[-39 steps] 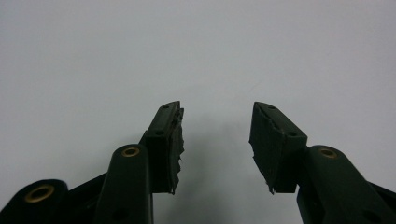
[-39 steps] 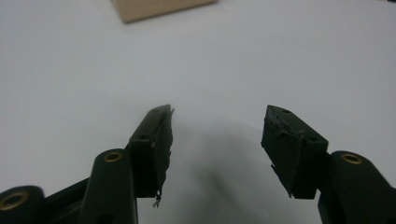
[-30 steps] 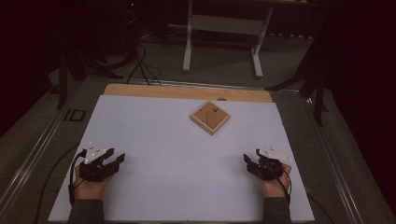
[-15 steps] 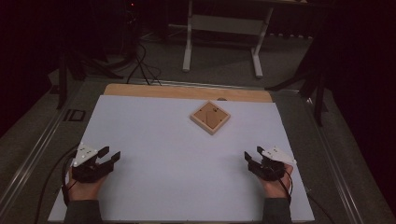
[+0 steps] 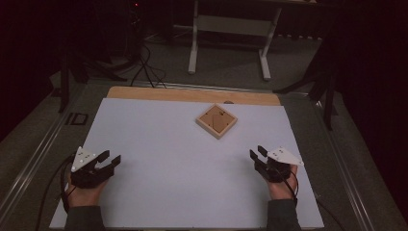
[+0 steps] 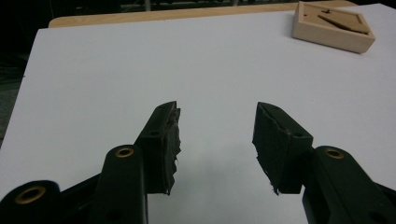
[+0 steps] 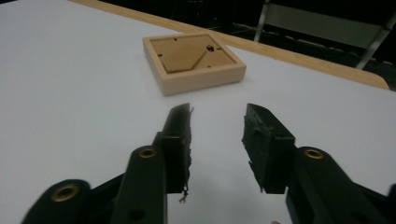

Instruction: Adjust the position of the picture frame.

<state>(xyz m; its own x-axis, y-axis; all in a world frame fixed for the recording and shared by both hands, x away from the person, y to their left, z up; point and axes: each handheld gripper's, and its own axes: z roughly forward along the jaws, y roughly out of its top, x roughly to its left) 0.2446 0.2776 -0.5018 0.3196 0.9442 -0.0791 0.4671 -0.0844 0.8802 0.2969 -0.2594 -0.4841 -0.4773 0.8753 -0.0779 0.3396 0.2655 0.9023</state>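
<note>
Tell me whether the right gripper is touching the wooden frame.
Apart. In the high view, bare white table lies between the right gripper and the wooden frame; its jaws have just been closing on nothing.

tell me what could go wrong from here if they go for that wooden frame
The wooden frame lies flat on the white sheet, turned cornerwise to both hands, so jaws coming straight in may meet a corner and spin it. The right gripper has just been closing with nothing between its jaws; the gap may now be too narrow to span the frame. The left gripper stands far off, open, and could nudge the frame while reaching.
</note>
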